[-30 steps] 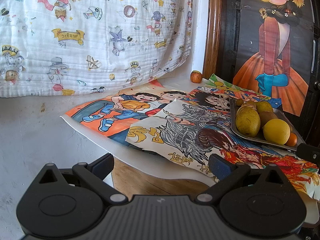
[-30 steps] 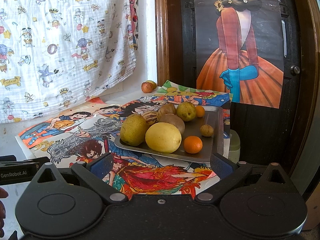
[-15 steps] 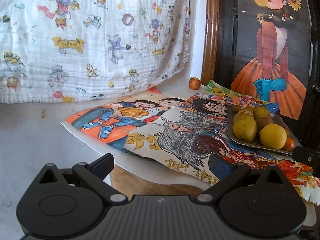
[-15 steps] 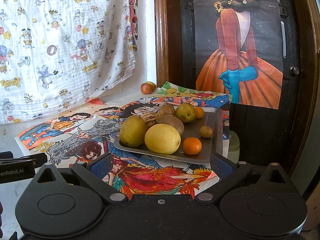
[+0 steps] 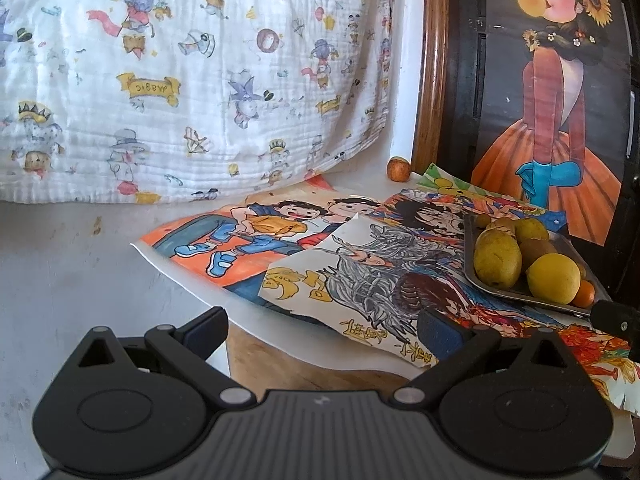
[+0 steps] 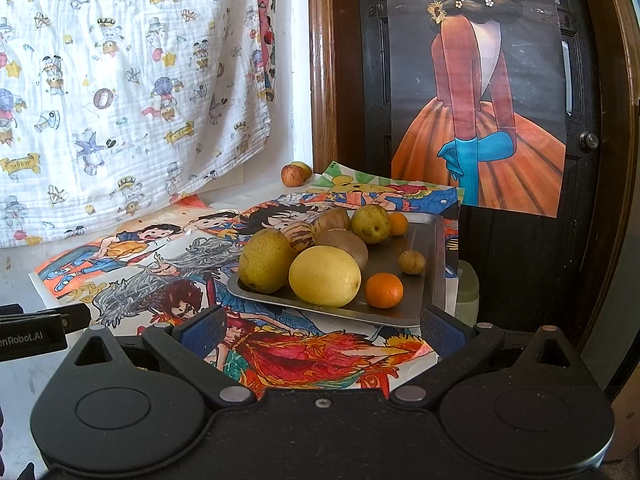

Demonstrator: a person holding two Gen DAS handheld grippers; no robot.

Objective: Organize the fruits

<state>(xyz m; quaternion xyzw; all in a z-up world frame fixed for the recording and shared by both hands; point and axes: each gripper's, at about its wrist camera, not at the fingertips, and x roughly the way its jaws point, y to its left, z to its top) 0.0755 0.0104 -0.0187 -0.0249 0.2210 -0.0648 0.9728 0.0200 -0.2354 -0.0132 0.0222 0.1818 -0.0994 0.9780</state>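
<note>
A metal tray (image 6: 432,248) sits on cartoon posters and holds several fruits: a yellow lemon (image 6: 325,276), a green-yellow pear (image 6: 266,261), a kiwi (image 6: 348,242), a small orange (image 6: 384,290) and others. The tray also shows at the right of the left wrist view (image 5: 470,268). A small apple (image 6: 293,175) lies alone at the back by the wall; it shows in the left wrist view too (image 5: 398,169). My right gripper (image 6: 320,328) is open and empty, just short of the tray. My left gripper (image 5: 322,326) is open and empty, over the table's front edge.
Colourful posters (image 5: 256,236) cover the white table (image 5: 60,264). A patterned white cloth (image 5: 180,80) hangs behind. A dark door with a painted-girl poster (image 6: 480,112) stands at the right. The left gripper's body (image 6: 32,330) shows at the right wrist view's left edge.
Both grippers have drawn back slightly from the table; the tray and fruits look a little farther away. No fruit has moved, and both grippers stay open.
</note>
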